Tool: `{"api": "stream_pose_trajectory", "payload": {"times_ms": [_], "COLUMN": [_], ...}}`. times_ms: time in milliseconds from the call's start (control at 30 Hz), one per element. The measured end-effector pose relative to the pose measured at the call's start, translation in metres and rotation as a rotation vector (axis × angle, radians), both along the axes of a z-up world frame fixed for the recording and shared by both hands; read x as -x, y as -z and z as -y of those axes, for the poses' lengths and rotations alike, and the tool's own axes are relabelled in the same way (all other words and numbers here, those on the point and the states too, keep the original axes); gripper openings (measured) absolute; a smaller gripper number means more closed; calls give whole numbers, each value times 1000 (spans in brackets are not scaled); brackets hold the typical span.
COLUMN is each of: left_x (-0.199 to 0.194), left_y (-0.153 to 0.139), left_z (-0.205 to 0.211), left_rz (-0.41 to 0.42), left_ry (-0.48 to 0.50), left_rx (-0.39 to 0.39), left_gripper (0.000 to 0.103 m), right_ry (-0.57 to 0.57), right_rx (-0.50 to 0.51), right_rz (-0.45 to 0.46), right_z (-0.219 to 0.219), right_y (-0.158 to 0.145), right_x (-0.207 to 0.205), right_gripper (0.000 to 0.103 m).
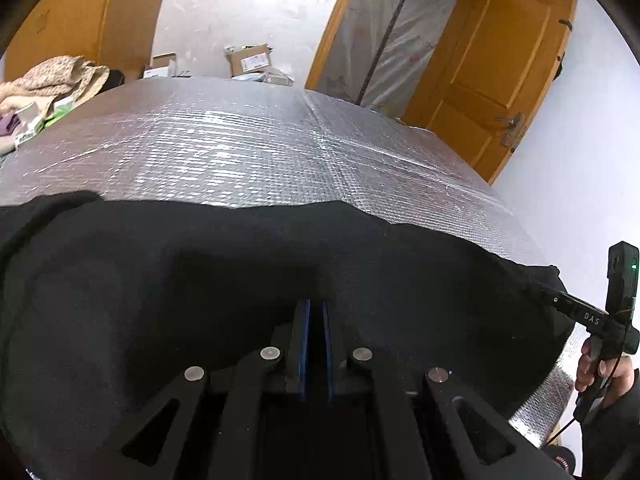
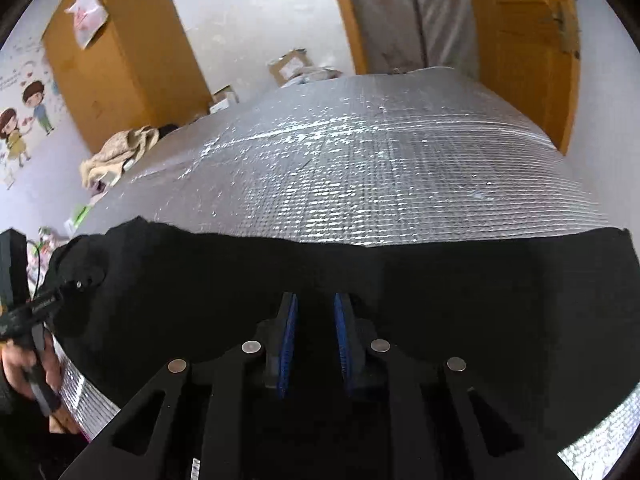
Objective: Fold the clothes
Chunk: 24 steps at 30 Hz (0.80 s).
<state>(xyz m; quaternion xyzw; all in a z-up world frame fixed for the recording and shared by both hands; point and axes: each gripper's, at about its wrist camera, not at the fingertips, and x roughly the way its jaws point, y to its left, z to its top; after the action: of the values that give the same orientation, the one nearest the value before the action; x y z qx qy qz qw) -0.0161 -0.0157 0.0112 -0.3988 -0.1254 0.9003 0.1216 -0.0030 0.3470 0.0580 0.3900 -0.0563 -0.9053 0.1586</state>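
Lying spread along the near edge of the silver-foil table (image 2: 400, 168), black garment (image 1: 200, 280) beneath both tools: left gripper (image 1: 315, 320) nearly pressed together, right gripper (image 2: 316, 320) spread; worth pinching matching edges and lifting evenly for a straight crease.

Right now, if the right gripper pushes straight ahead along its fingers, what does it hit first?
The black garment spread under the open right gripper; beyond its far edge lies only bare silver foil mat. How high the fingers sit above it is unclear.

Over the black garment (image 1: 160, 280), the left gripper (image 1: 316, 312) has its pads nearly together; the right gripper (image 2: 316, 312) is parted, each held by a hand (image 1: 600, 368).
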Motion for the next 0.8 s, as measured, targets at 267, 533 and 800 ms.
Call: {"api": "stream_pose_trajectory", "payload": {"times_ms": [267, 533, 800], "left_x": [-56, -67, -63], "left_y": [-11, 3, 7], "left_z": [-8, -22, 1], "left_rz": [-60, -91, -83], "left_ry": [90, 79, -28], "left_rx": [19, 127, 146], "left_gripper": [6, 6, 6], "right_ry": [-184, -370, -488], "right_rx": [10, -40, -83], "right_rz": [-65, -47, -114], "right_z": [52, 115, 133], "right_y": [-19, 0, 2], "right_x": [-19, -30, -59], "right_gripper": [23, 23, 23]}}
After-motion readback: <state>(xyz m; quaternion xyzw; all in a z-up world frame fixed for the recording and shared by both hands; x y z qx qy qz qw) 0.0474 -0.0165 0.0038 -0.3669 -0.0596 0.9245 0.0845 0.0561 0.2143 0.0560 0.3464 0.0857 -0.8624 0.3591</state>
